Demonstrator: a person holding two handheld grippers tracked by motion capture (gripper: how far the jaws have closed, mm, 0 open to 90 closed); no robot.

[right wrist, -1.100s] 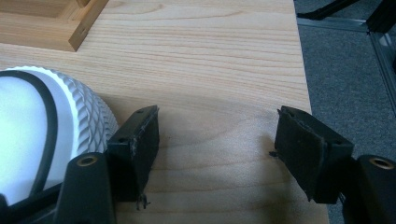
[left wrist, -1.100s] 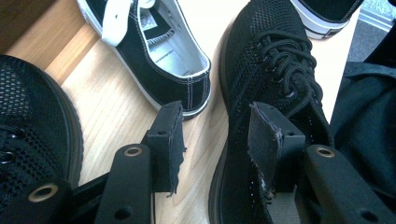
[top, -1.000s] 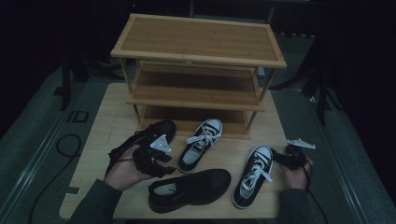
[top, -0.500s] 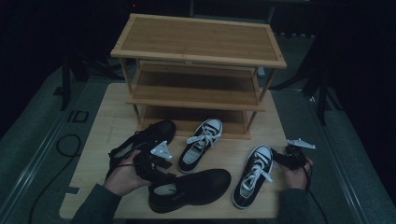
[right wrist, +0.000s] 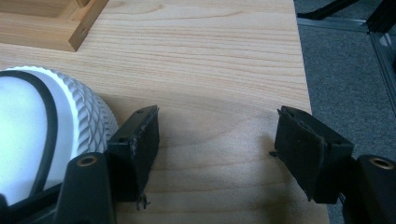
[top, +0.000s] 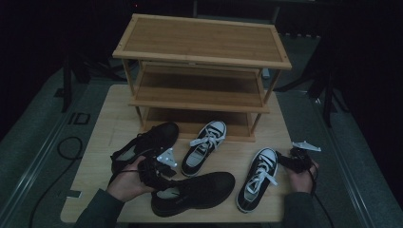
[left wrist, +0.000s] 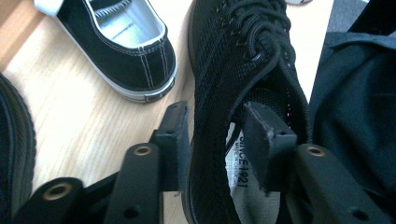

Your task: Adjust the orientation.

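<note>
the left tongs (left wrist: pixel 212 135) straddle the side wall of a black mesh shoe (left wrist: pixel 243 70) at its heel opening: one jaw is pressed against the outside of the wall, the other sits inside the opening over the printed insole, so the wall lies between them and looks pinched. in the high view this shoe (top: pixel 195 192) lies on its sole at the near edge of the worktop (top: pixel 107 118), toe pointing right, with the left tongs (top: pixel 153 172) at its left, heel end. a second black shoe (top: pixel 142 145) lies just beyond, on the left. a black-and-white sneaker (top: pixel 204 147) sits in the middle, in front of the wooden shoe rack (top: pixel 202 71). another sneaker (top: pixel 256 178) lies on the right, toe pointing far. the right tongs (right wrist: pixel 217 158) are wide open and hold nothing, low over bare wood, one jaw just beside that sneaker's white ribbed toe cap (right wrist: pixel 88 116). in the high view the right tongs (top: pixel 287 161) sit near the worktop's right edge.
</note>
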